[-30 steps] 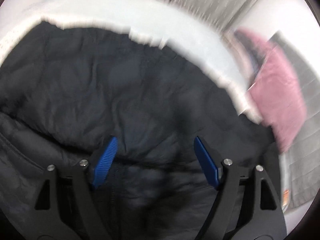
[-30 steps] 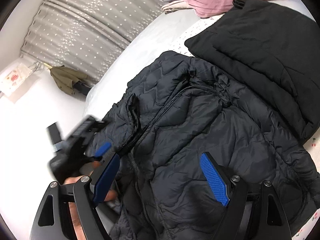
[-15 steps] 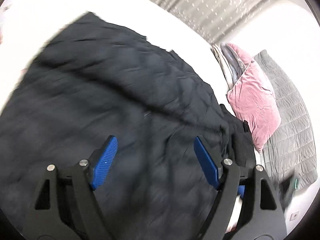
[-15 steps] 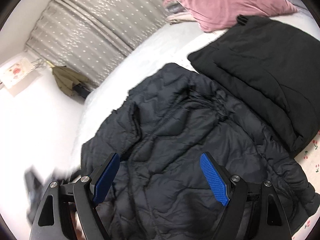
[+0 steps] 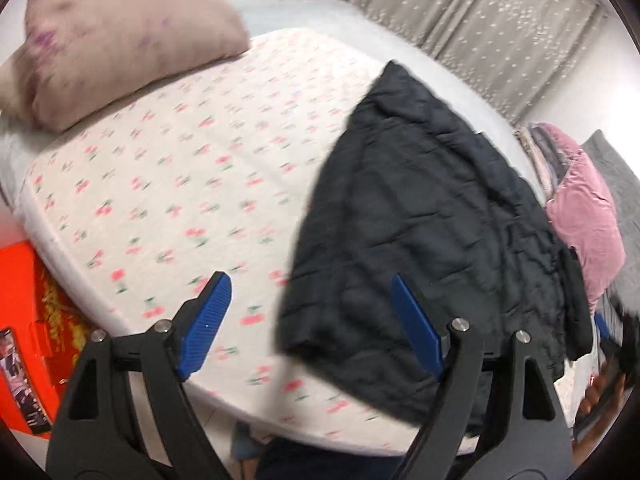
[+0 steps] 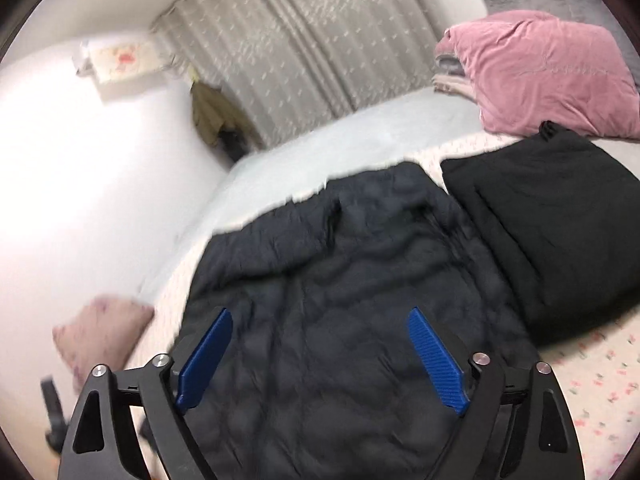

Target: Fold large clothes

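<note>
Blue-padded jaws on both claws are opening and hold nothing. Our left gripper (image 5: 308, 322) hovers over the cherry-print sheet (image 5: 160, 200), its right pad just above the jacket (image 5: 420, 220) hem corner. Our right gripper (image 6: 320, 364) hangs above the jacket's quilted body, with no cloth between the pads. We judge the step as repositioning between folds: the jacket lies spread on the bed beside a folded black garment (image 6: 560, 232). Next, each claw must descend onto an edge and pinch through the thick padding.
</note>
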The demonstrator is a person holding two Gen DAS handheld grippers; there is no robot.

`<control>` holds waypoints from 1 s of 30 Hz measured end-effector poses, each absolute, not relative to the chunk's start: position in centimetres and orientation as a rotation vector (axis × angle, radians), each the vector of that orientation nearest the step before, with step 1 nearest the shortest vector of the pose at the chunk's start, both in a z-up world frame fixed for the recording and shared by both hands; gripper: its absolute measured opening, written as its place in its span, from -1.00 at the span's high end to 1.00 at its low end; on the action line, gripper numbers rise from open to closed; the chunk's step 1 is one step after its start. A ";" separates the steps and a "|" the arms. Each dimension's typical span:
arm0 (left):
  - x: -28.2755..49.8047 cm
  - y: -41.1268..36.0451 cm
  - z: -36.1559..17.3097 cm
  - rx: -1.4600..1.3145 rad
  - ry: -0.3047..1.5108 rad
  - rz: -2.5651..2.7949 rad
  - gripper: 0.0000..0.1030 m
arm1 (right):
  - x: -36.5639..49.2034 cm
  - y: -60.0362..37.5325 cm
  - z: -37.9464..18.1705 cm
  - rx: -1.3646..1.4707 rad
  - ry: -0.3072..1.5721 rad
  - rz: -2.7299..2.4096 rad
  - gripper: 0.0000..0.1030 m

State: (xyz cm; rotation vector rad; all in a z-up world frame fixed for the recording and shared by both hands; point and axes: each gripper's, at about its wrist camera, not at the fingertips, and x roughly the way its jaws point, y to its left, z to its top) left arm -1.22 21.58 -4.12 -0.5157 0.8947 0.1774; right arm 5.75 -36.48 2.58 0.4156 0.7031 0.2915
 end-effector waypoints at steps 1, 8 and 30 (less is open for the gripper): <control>-1.3 21.8 -4.5 -0.519 0.892 0.188 -0.59 | 5.3 -37.3 1.9 0.413 0.732 0.285 -0.77; 0.4 19.0 -8.3 -0.492 0.926 0.071 -0.59 | 0.4 -44.6 -6.2 0.431 0.938 0.101 -0.77; 1.9 17.4 -10.3 -0.513 0.890 0.048 0.04 | 1.5 -48.2 -10.8 0.717 0.891 0.142 -0.31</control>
